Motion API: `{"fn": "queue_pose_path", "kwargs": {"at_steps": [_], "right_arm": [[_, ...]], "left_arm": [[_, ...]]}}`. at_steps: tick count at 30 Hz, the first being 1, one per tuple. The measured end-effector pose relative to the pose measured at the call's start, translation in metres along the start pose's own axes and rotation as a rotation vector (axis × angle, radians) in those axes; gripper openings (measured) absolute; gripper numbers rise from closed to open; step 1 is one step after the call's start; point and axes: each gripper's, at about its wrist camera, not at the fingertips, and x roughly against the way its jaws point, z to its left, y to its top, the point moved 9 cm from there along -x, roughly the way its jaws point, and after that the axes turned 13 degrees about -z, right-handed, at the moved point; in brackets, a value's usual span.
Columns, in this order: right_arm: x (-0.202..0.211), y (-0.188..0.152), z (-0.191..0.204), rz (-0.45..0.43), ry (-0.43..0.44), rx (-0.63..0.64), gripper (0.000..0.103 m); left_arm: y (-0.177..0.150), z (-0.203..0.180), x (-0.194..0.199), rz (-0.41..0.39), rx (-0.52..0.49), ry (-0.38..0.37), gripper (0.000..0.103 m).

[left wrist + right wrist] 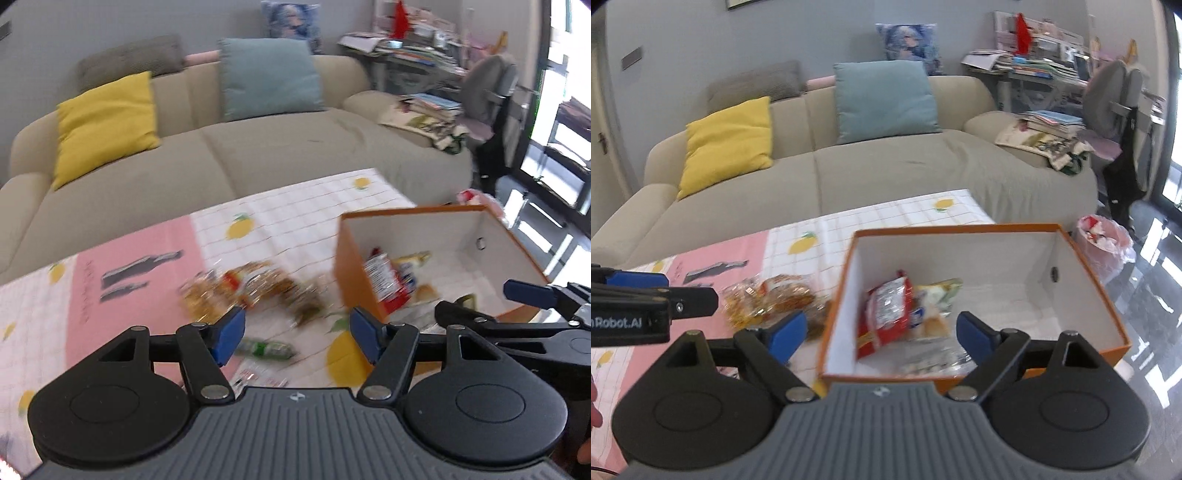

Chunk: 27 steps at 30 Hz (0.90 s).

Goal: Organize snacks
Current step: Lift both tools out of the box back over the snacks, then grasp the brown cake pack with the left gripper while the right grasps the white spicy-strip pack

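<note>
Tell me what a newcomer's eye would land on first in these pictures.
The orange box at the table's right end, white inside, with a red snack packet lying among other wrappers. Left of it, clear bags of golden-brown snacks lie on the lemon-print tablecloth. Behind the table, a yellow cushion and a teal cushion sit on the beige sofa.

Motion blur smears the loose snack packets [251, 291] on the worktop [295, 218]; their labels are unreadable. The orange box [495, 236] hides its own floor partly.
</note>
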Motion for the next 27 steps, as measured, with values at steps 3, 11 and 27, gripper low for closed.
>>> {"fn": "queue_pose_path", "kwargs": {"at_steps": [3, 11, 27], "right_arm": [[0.003, -0.010, 0.019, 0.013, 0.044, 0.029, 0.086], [-0.004, -0.035, 0.050, 0.104, 0.097, 0.032, 0.098], [-0.037, -0.078, 0.104, 0.220, 0.220, 0.139, 0.074]], "left_arm": [[-0.018, 0.018, 0.010, 0.029, 0.028, 0.044, 0.077], [-0.060, 0.045, 0.020, 0.121, 0.135, 0.022, 0.077], [-0.094, 0.086, 0.000, 0.207, 0.163, 0.002, 0.078]]}}
